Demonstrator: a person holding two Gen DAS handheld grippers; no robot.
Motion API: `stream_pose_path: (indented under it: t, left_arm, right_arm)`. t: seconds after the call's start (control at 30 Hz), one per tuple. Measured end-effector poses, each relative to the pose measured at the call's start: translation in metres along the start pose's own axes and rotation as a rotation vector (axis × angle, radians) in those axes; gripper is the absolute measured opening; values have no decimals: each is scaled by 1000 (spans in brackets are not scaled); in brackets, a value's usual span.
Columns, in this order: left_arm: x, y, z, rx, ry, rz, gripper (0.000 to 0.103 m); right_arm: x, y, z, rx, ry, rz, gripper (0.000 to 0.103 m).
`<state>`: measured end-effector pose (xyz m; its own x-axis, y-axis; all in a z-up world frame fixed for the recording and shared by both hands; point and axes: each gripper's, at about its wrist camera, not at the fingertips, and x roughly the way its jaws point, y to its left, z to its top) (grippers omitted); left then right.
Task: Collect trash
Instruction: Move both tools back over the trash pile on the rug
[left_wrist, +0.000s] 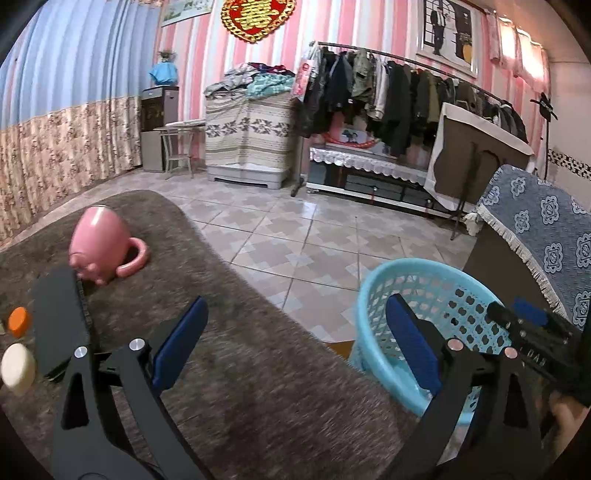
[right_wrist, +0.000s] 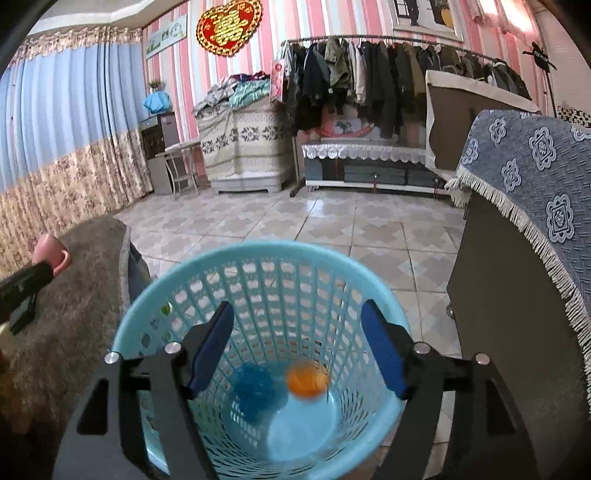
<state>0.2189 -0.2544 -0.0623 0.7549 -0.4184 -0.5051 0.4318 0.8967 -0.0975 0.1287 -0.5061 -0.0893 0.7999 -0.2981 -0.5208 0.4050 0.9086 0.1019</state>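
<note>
A light blue plastic basket (right_wrist: 258, 280) stands on the tiled floor beside the table; it also shows in the left wrist view (left_wrist: 417, 291). Inside it lie a blue crumpled ball (right_wrist: 255, 387) and a blurred orange object (right_wrist: 306, 380). My right gripper (right_wrist: 299, 347) is open and empty right above the basket mouth; it shows in the left wrist view (left_wrist: 517, 317). My left gripper (left_wrist: 295, 347) is open and empty over the brown fuzzy table cover (left_wrist: 240, 369). An orange cap (left_wrist: 18, 321) and a cream round object (left_wrist: 18, 367) lie at the table's left.
A pink pig-shaped mug (left_wrist: 101, 243) lies on the table cover. A dark cabinet under a blue patterned cloth (right_wrist: 524, 177) stands right of the basket. A clothes rack (left_wrist: 406, 85), a covered chest (left_wrist: 247, 129) and a low stand line the far wall.
</note>
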Motion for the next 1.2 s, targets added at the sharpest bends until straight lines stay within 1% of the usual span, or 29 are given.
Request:
stream_pose_path:
  t: [0.03, 0.07, 0.17, 0.3, 0.37, 0.47, 0.6, 0.67, 0.77, 0.9, 1.07, 1.2]
  left_arm:
    - [-4, 2, 0, -4, -3, 5, 95]
    - [-9, 6, 0, -9, -5, 11, 95]
    - [-23, 18, 0, -31, -8, 21, 96]
    - [-46, 37, 1, -58, -25, 48, 97]
    - [-61, 49, 0, -74, -33, 75, 97]
    - [-80, 66, -3, -94, -39, 102, 97]
    - [-110, 89, -7, -102, -61, 155, 97]
    - [-130, 102, -9, -96, -79, 200, 97]
    - [-151, 118, -10, -96, -100, 245, 97]
    - [-182, 143, -17, -121, -112, 295, 97]
    - [-215, 168, -29, -107, -125, 383, 97]
    - [-242, 194, -43, -157, -127, 426, 97]
  right_arm:
    - [-1, 0, 1, 1, 1, 2, 77]
    - [-3, 2, 2, 1, 0, 2, 85]
    - [-12, 8, 3, 6, -10, 3, 91]
    - [-30, 25, 4, -21, -23, 13, 92]
    - [-37, 31, 7, -31, -32, 19, 93]
    - [-52, 46, 9, -35, -38, 47, 93]
    - [-69, 67, 12, -47, -51, 80, 93]
    - [-78, 84, 11, -58, -57, 104, 94]
    - [-88, 105, 5, -76, -60, 131, 94]
    - [-100, 136, -5, -97, -57, 185, 94]
    - [-115, 173, -19, -136, -50, 252, 95]
    - [-123, 195, -28, -173, -43, 293, 98]
